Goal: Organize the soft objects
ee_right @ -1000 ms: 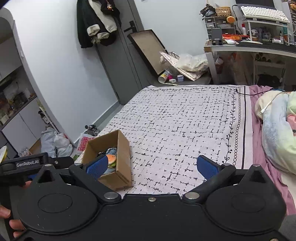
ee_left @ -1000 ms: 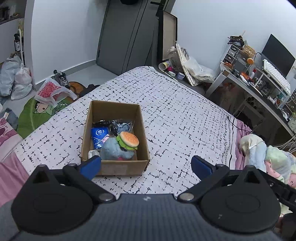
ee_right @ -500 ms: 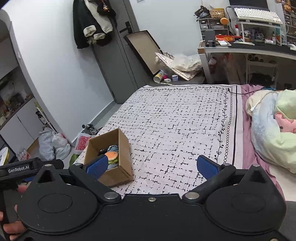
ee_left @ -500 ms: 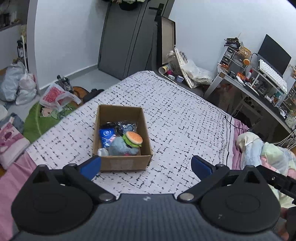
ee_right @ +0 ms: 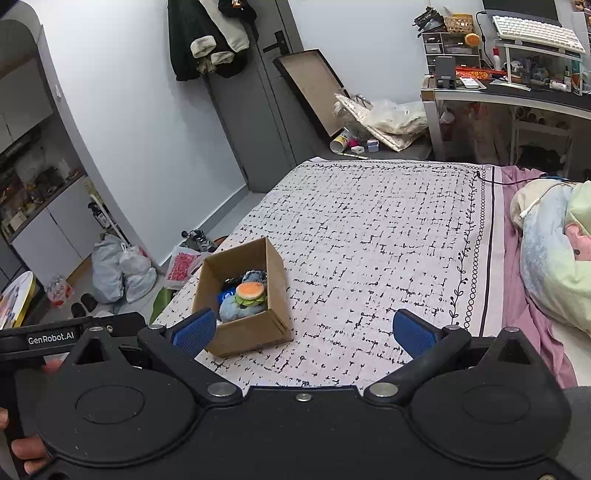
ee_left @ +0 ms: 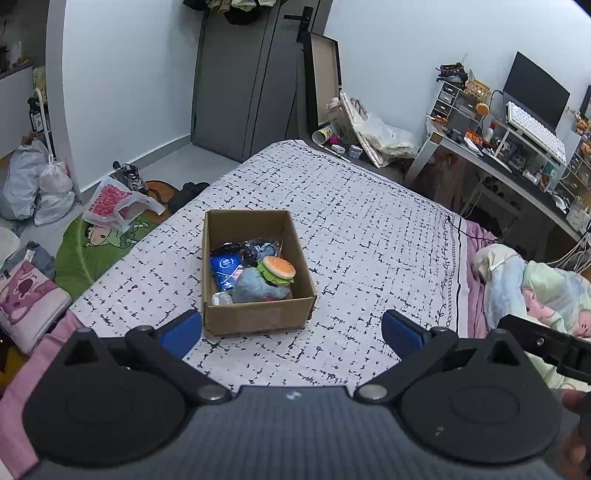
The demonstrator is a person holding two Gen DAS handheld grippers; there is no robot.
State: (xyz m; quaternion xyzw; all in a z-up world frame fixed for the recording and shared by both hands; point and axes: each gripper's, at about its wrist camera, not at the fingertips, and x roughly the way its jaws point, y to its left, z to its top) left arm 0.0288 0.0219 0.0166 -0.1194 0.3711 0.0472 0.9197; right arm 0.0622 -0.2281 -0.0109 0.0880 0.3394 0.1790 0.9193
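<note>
Box: one open brown cardboard box (ee_left: 258,317) stands on the bed's white bedspread with black dashes (ee_left: 369,236), near its left edge.
Soft things in the box: one round plush hamburger with a green lettuce frill (ee_left: 277,269) lies on top of one grey-blue plush toy (ee_left: 255,290); beside them is one blue packet with a round white logo (ee_left: 226,271); behind them is one dark crinkled clear-plastic bag (ee_left: 258,248). A small pale item in the near left corner is too small to make out.
Left claw (ee_left: 291,330): spread wide, holding nothing and touching nothing; its left blue pad (ee_left: 183,332) appears just beside the box's near left corner.
Right claw (ee_right: 304,330): spread wide, holding and touching nothing; the box shows between its pads, toward the left one (ee_right: 195,330).
Bedding: one bundled pastel blanket (ee_left: 535,280) lies on the right of the bed, well apart from the box.
Left wrist view only: the blue packet in full, the box's whole inside, and a green cartoon floor mat (ee_left: 92,247) beside the bed.
Right wrist view only: the left claw's black handle marked GenRobot.AI (ee_right: 51,338) with a hand below it, and dark coats hanging on the grey door (ee_right: 207,37).
Both views: one cluttered desk (ee_right: 517,92) carrying one white keyboard (ee_right: 535,26).
</note>
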